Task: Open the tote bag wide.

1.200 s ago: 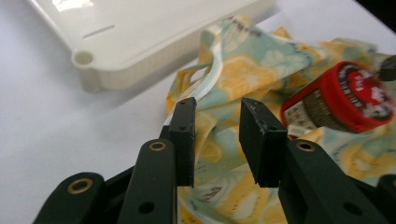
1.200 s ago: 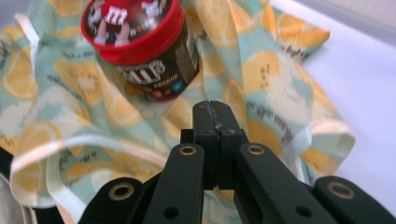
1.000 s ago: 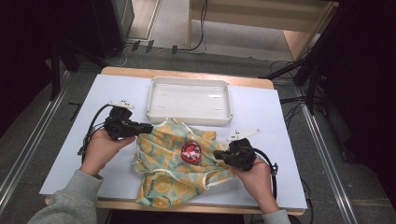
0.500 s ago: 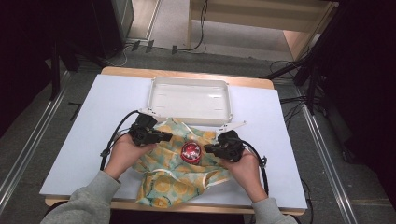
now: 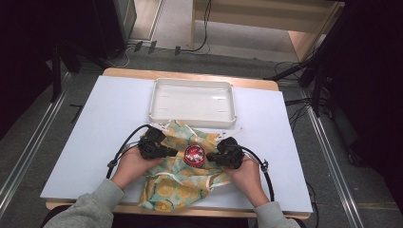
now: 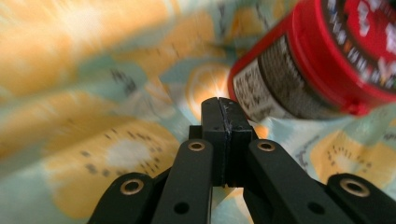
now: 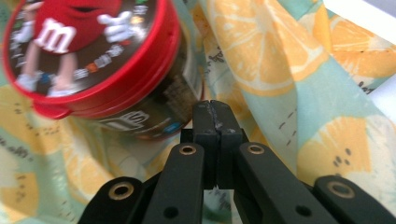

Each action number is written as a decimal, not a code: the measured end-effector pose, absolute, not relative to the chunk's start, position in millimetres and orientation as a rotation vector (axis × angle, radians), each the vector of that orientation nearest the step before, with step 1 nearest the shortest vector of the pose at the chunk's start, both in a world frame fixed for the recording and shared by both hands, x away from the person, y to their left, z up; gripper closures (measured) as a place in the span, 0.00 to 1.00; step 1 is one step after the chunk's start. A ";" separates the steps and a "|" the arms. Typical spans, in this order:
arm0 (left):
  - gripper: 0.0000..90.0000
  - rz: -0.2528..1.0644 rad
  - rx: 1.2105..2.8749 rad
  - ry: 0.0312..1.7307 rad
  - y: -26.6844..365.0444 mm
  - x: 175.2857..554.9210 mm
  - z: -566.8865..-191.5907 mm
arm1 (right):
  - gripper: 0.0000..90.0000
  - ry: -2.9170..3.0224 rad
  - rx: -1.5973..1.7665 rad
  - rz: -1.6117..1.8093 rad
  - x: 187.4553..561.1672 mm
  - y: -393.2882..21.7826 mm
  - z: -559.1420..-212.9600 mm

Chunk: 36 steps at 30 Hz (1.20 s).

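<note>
Candy tub (image 5: pixel 194 154) with red lid, sitting on citrus-print cloth (image 5: pixel 177 190) near front edge of white table (image 5: pixel 104 123); white tray (image 5: pixel 192 101) just behind cloth, nothing in it. High view: left gripper (image 5: pixel 175 153) and right gripper (image 5: pixel 209 157) flanking tub, one each side, tips close to its wall; contact not resolvable from above.

Left gripper view: jaws pressed together, no gap and nothing visibly between them; tip hangs just beside tub's (image 6: pixel 322 60) lower wall, over cloth (image 6: pixel 93 140); much of the cloth smeared by blur; tub cut off at top and right edges.

Right gripper view: jaws likewise closed flat against each other, no fold of cloth (image 7: pixel 289 70) seen caught; tip just below tub (image 7: pixel 93 51), cartoon figure on lid legible; slice of tray rim (image 7: pixel 359 16) at upper right.

Risks — closed tips nudging tub from opposite sides could tip or skid it on loose, rumpled fabric; a snagged fold would drag tub along.

Hidden: tub's base under cloth folds; tub contents; whether either tip touches tub.
</note>
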<state>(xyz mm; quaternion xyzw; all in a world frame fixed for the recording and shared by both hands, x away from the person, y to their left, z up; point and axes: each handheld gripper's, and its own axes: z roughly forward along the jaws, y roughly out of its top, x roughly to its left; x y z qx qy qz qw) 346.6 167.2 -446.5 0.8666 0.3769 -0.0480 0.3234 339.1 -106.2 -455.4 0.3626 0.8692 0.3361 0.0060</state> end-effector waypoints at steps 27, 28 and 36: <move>1.00 -0.204 2.315 0.849 153.3 282.2 -457.5 | 1.00 2.612 1.240 0.990 377.1 -108.0 -464.3; 1.00 -0.216 2.317 0.841 152.6 280.7 -458.5 | 1.00 2.607 1.246 0.991 377.3 -107.9 -464.4; 0.96 -0.221 2.301 0.829 154.9 279.5 -458.8 | 1.00 2.563 1.272 1.016 380.6 -110.3 -466.4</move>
